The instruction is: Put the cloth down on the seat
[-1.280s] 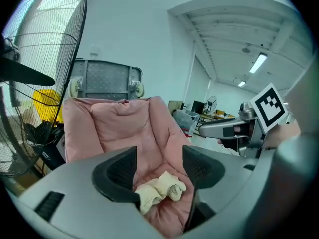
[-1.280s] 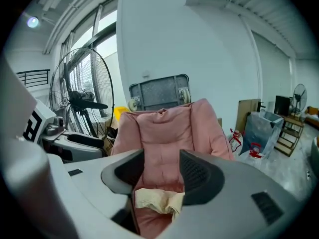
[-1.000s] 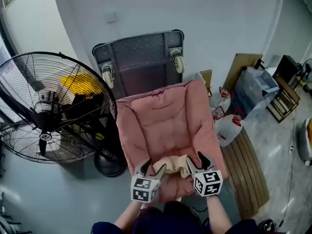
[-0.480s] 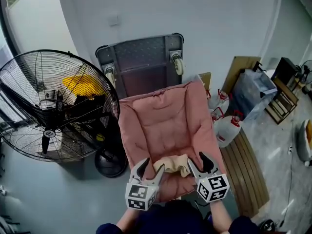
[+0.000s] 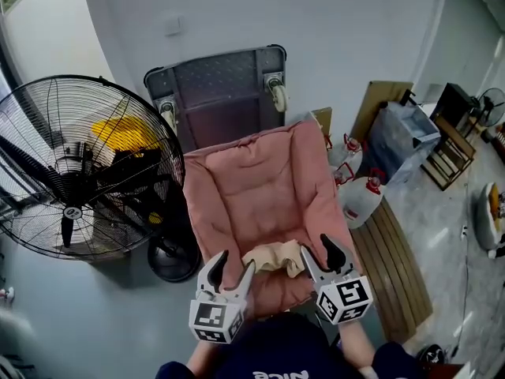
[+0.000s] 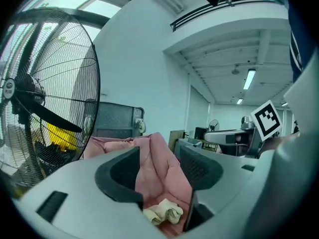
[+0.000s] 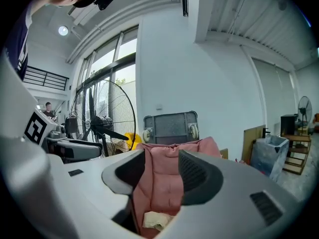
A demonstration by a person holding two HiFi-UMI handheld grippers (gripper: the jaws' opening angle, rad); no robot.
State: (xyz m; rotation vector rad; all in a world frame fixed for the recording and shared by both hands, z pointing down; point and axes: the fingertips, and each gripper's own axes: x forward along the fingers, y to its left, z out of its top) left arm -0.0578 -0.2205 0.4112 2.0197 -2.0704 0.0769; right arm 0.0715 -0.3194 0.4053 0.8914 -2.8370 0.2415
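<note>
A crumpled cream cloth (image 5: 274,257) lies on the front part of the pink cushioned seat (image 5: 252,196). My left gripper (image 5: 233,263) hangs just left of the cloth and nearer to me, jaws open with nothing between them. To the cloth's right my right gripper (image 5: 317,247) is open and empty as well. In the left gripper view the cloth (image 6: 163,211) rests low on the seat (image 6: 154,168), beyond the spread jaws of the gripper (image 6: 159,171). The right gripper view shows the cloth (image 7: 156,219) below the open gripper (image 7: 162,171), with the seat back (image 7: 167,180) behind.
A large black floor fan (image 5: 79,164) stands close to the chair's left side. A grey wheeled cart (image 5: 217,93) leans upright against the wall behind the chair. White jugs with red caps (image 5: 359,200), a wooden slatted board (image 5: 394,267) and a plastic bin (image 5: 398,140) sit to the right.
Both grippers have drawn back toward me, off the cloth's edges. The cloth stays lying on the seat.
</note>
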